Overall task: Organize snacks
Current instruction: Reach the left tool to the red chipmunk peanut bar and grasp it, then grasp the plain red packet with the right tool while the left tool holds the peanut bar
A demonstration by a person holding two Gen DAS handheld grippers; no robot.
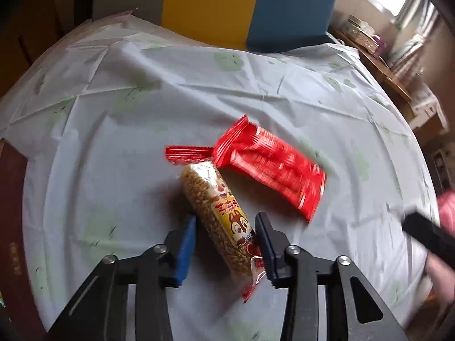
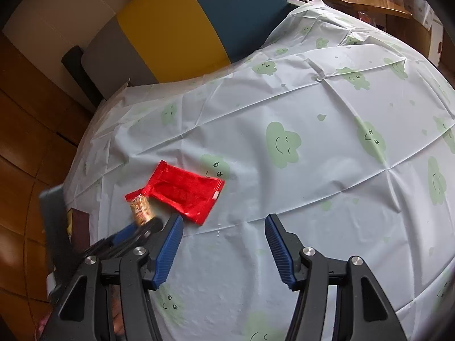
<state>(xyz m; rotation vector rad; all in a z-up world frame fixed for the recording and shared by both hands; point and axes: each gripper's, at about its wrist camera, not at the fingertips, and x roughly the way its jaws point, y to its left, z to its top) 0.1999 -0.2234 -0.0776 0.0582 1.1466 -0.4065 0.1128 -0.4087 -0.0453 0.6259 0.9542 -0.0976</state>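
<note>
- Blue-padded fingers [image 1: 184,253] of the left gripper [image 1: 226,245] fill the bottom of the left wrist view, with a puffed-grain snack bar [image 1: 219,216] lying lengthwise between them
- Whether the pads actually press on the bar cannot be told: the left pad sits just beside its edge, the right pad meets the crinkled red end of the wrapper, and the jaws stand fairly narrow around it
- The bar's clear wrapper shows golden grains, a yellow label with a cartoon chipmunk, and red sealed ends; it rests on the desk [image 1: 142,113], which is covered by a pale cloth printed with green smiling clouds
- A red snack packet [image 1: 270,167] lies flat on the cloth just beyond the bar, its near corner touching or overlapping the bar's far red seal; the packet looks blurred in this view
- In the right wrist view the right gripper [image 2: 223,233] hangs over bare cloth, its jaws spread apart with nothing between them
- From that side the red packet [image 2: 184,193] and the bar [image 2: 140,209] sit to the left, near the desk's edge, with the left gripper [image 2: 136,231] blurred at the bar's near end
- Behind the desk stand grey, yellow and blue panels [image 2: 170,28]
</note>
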